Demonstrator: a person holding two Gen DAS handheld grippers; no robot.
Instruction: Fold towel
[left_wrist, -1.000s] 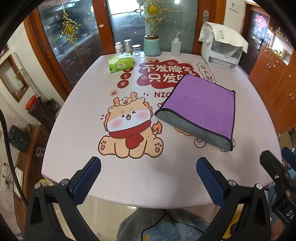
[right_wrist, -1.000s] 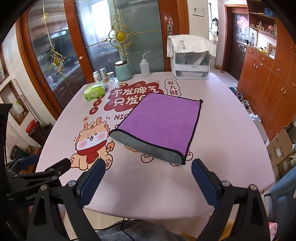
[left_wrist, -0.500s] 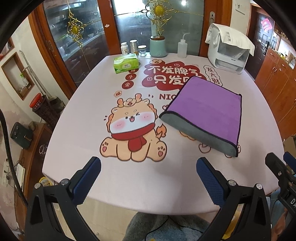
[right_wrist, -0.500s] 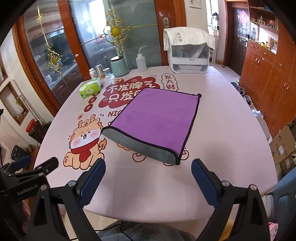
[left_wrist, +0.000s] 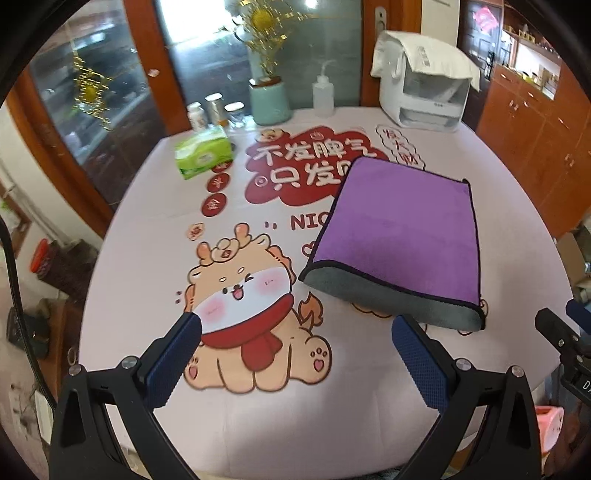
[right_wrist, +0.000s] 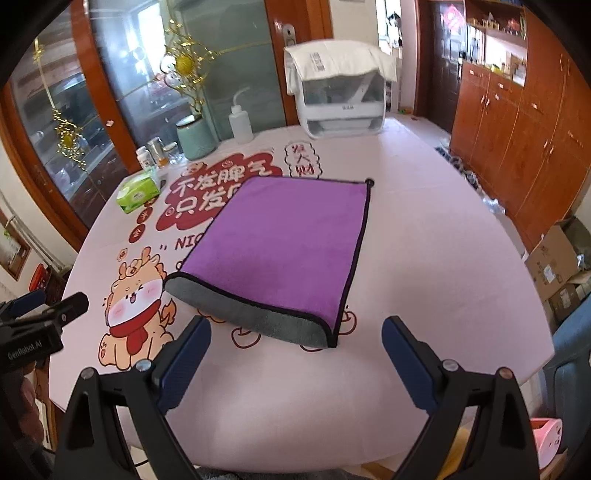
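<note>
Towel (right_wrist: 284, 243) folded once near table (right_wrist: 424, 258) centre; both grippers (left_wrist: 295, 343) (right_wrist: 295, 347) released, empty: pinch near grey corners together.

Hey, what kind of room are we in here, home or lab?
Most likely a home dining room: a round table with a pink cartoon-dragon tablecloth, glass-fronted wooden doors with gold ornaments, and a green tissue pack. A folded purple towel lies on the table.
</note>
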